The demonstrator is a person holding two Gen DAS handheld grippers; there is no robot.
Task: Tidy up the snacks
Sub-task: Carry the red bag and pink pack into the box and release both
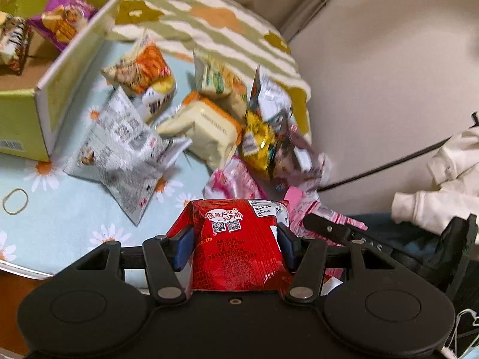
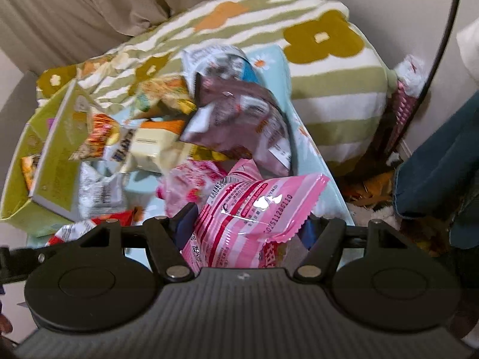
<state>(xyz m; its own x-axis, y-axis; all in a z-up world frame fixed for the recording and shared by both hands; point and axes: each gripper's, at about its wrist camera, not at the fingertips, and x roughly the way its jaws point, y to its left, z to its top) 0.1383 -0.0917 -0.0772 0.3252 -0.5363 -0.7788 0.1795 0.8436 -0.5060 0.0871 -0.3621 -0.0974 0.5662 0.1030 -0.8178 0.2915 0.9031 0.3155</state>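
Nearest to the left camera, the left gripper [image 1: 236,248] is clamped on a red snack packet [image 1: 236,245], its blue pads pressing both sides. The right gripper [image 2: 248,230] holds a pink striped packet [image 2: 254,209] between its fingers in the same way; this packet sticks out to the right and up.

Just beyond, on the table with the daisy cloth [image 1: 60,209], many snacks lie loose in a heap: a silver packet [image 1: 125,152], a cream and orange packet [image 1: 206,125], a yellow foil packet [image 1: 257,140], an orange packet [image 1: 143,68] and a brown packet [image 2: 239,119]. A rubber band [image 1: 15,201] lies alone near the table edge.

Farther left stands the green box [image 1: 45,101], open. Inside I see only a purple packet [image 1: 64,18] and one more at the edge of the view.

I judge the task is at an early stage: few snacks are in the box, two are in the grippers, and most of the heap waits on the table.
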